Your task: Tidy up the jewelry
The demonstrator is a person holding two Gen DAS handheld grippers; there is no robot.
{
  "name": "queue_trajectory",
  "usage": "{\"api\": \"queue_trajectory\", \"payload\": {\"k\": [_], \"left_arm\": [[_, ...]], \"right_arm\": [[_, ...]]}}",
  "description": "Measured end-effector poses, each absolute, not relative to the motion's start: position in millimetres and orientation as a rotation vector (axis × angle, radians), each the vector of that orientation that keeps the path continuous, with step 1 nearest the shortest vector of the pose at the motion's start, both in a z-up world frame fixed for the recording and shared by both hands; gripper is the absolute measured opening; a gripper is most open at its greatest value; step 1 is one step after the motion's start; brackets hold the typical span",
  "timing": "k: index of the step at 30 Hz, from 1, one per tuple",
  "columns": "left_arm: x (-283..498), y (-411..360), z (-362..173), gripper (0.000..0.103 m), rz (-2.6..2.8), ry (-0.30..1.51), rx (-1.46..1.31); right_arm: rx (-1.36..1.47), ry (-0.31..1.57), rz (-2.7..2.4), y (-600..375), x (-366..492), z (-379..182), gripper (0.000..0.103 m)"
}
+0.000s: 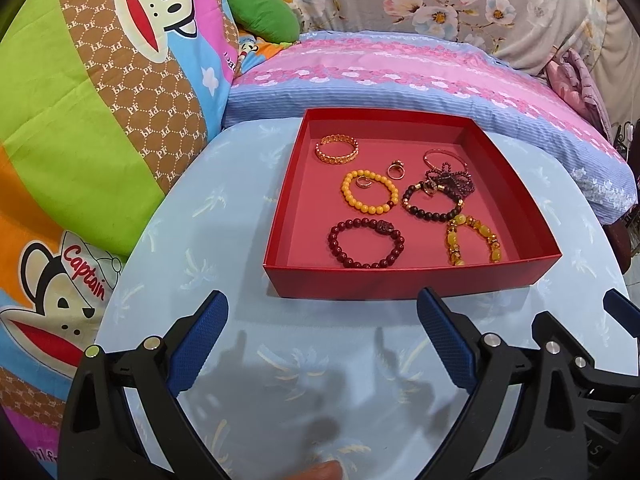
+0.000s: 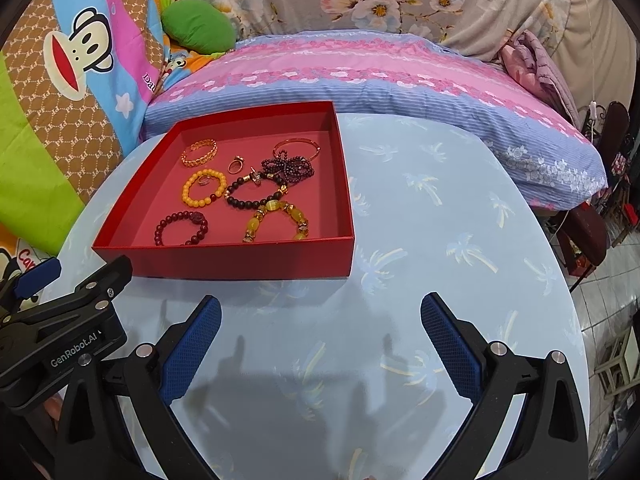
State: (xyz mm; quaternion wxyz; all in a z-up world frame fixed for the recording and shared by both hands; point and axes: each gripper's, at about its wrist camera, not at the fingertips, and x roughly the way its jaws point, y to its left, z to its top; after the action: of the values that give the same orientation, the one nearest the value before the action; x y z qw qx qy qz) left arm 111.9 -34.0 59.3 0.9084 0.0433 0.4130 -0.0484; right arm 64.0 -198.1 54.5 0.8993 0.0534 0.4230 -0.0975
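Note:
A shallow red box (image 1: 400, 282) (image 2: 224, 260) stands on the round light-blue table and holds the jewelry. In it lie a gold chain bracelet (image 1: 337, 149), a yellow bead bracelet (image 1: 370, 192), a dark red bead bracelet (image 1: 366, 243), a black bead bracelet (image 1: 434, 200), an amber bracelet (image 1: 472, 240), a thin bangle (image 1: 444, 156), a dark bead necklace (image 1: 454, 178) and a ring (image 1: 396, 169). My left gripper (image 1: 322, 316) is open and empty, just in front of the box. My right gripper (image 2: 320, 320) is open and empty, in front of the box's right corner.
The light-blue table (image 2: 440, 220) has palm prints. A pink and blue pillow (image 2: 360, 72) lies behind the box. Cartoon-print bedding (image 1: 80, 120) is piled at the left. A green cushion (image 2: 198, 26) sits at the back. Furniture and tiled floor (image 2: 612, 280) lie beyond the table's right edge.

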Motion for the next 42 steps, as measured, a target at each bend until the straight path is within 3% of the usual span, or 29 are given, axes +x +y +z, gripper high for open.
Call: {"api": "queue_trajectory", "payload": {"k": [42], "left_arm": [[108.5,-34.0,58.2,0.091,-0.09,0.855,0.08]], "right_arm": [[0.109,0.876,-0.202,-198.5,63.5,53.7,0.096]]}}
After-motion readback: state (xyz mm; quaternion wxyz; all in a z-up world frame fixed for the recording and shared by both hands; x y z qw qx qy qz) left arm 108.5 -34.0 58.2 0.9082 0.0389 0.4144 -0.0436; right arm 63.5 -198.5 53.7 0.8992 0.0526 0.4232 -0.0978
